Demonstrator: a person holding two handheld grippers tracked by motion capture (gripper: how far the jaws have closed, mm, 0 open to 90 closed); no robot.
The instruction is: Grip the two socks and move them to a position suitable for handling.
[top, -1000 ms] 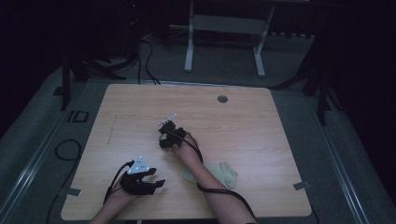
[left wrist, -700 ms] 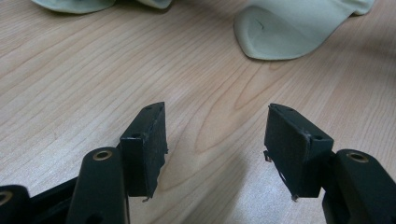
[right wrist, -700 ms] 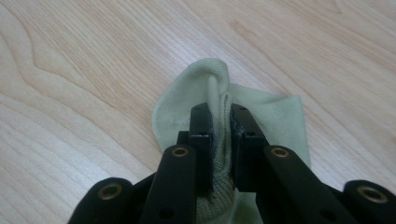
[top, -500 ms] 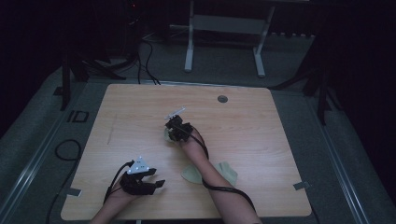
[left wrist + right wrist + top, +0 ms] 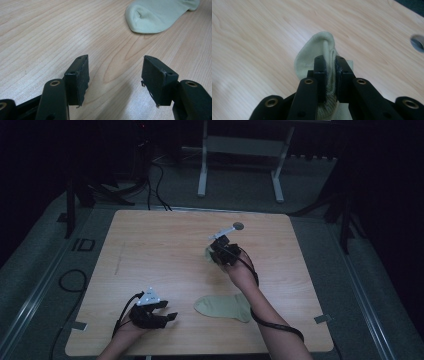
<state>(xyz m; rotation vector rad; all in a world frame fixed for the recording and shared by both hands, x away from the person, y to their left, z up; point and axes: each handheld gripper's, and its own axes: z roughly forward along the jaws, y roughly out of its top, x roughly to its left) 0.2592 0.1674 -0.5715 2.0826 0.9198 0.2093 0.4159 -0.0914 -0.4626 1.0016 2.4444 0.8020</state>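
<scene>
My right gripper (image 5: 216, 253) is raised over the middle of the wooden table (image 5: 150, 245), shut on a pale green sock (image 5: 209, 254). In the right gripper view its jaws have just been closing and now pinch the bunched sock (image 5: 317, 53), whose toe sticks out past the right gripper's (image 5: 330, 63) tips. A second pale green sock (image 5: 223, 306) lies flat near the front edge, below the right forearm. My left gripper (image 5: 169, 309) rests low at the front left, open with nothing between its pads (image 5: 79, 75); the flat sock's toe (image 5: 155, 17) lies ahead of it.
A round cable hole (image 5: 238, 225) sits near the table's far edge, also in the right gripper view as a hole (image 5: 418, 43). Behind the table stands a metal frame (image 5: 240, 150). Cables (image 5: 67, 282) lie on the floor at the left.
The right hand has risen and moved right and farther across the table, carrying the sock with it. The left gripper has stayed in place.
</scene>
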